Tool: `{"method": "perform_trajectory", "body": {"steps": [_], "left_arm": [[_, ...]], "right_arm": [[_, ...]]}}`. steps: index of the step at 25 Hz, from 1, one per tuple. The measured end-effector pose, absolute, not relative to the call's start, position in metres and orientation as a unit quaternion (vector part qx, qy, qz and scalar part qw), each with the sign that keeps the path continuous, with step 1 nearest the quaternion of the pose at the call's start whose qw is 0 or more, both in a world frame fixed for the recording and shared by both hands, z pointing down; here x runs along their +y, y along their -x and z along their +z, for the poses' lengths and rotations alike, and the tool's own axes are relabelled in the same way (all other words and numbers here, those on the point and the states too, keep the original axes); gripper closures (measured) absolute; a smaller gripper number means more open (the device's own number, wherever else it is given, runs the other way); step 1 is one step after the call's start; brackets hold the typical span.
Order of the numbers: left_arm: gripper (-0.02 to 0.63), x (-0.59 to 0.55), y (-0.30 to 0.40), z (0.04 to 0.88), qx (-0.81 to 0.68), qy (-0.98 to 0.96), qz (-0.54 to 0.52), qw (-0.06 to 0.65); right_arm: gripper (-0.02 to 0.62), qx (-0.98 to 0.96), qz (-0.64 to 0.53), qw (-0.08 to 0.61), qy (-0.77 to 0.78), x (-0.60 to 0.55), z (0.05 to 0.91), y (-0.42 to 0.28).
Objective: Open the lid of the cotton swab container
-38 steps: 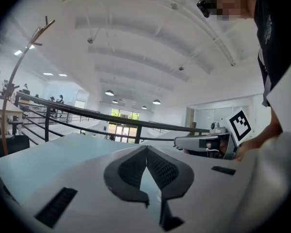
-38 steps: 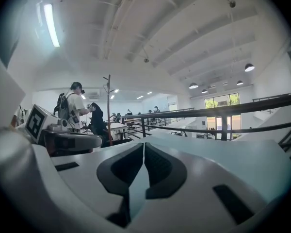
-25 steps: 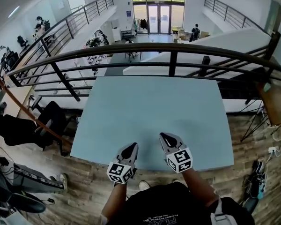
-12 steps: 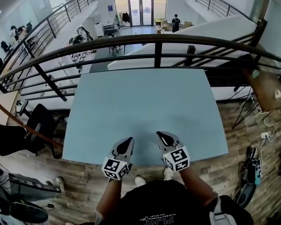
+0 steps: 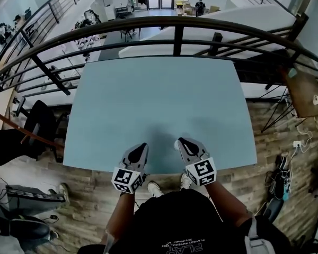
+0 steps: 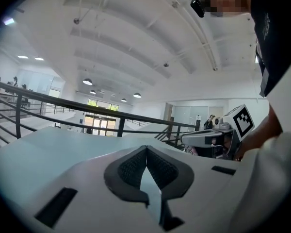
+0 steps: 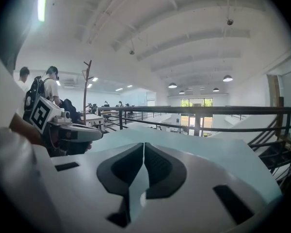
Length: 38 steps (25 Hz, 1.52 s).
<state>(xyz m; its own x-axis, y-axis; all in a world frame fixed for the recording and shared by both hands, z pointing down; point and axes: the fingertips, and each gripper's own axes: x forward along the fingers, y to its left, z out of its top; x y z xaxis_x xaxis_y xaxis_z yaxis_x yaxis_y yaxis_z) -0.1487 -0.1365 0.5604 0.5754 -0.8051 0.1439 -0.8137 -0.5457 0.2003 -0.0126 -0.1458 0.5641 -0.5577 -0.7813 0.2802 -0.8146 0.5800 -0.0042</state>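
No cotton swab container shows in any view. A bare light-blue table (image 5: 159,99) fills the middle of the head view. My left gripper (image 5: 139,151) hovers over the table's near edge, left of centre, jaws shut with nothing between them. My right gripper (image 5: 184,145) sits beside it to the right, also shut and empty. In the left gripper view the left gripper (image 6: 146,151) has its dark pads pressed together, and the right gripper (image 6: 218,130) shows at the right. In the right gripper view the right gripper (image 7: 144,149) is shut, with the left gripper (image 7: 70,130) at the left.
A dark metal railing (image 5: 175,30) runs along the table's far side, with a drop to a lower floor beyond. Wooden flooring (image 5: 265,136) surrounds the table. A black office chair (image 5: 37,120) stands at the left, and cables lie on the floor at right (image 5: 286,179).
The head view has tilted further down, so the table and railing sit higher and closer in frame. Both grippers keep their place at the near edge, still shut.
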Motion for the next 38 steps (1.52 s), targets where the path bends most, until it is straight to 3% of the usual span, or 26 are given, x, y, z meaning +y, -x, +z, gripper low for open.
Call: {"method": "perform_trajectory", "body": {"steps": [12, 17, 29, 38], "left_arm": [[0.595, -0.135, 0.13, 0.608, -0.444, -0.881, 0.031, 0.159], [0.595, -0.133, 0.124, 0.623, -0.44, -0.881, 0.041, 0.169], [0.595, -0.127, 0.113, 0.662, -0.444, -0.871, 0.065, 0.202], [0.595, -0.132, 0.125, 0.688, -0.452, -0.862, 0.081, 0.214]], "right_arm": [[0.568, -0.872, 0.11, 0.151, -0.453, -0.147, 0.613, -0.002], [0.417, -0.871, 0.129, 0.165, -0.443, -0.144, 0.636, 0.0], [0.344, -0.844, 0.182, 0.212, -0.458, -0.144, 0.708, -0.01], [0.33, -0.824, 0.208, 0.225, -0.476, -0.148, 0.743, 0.002]]}}
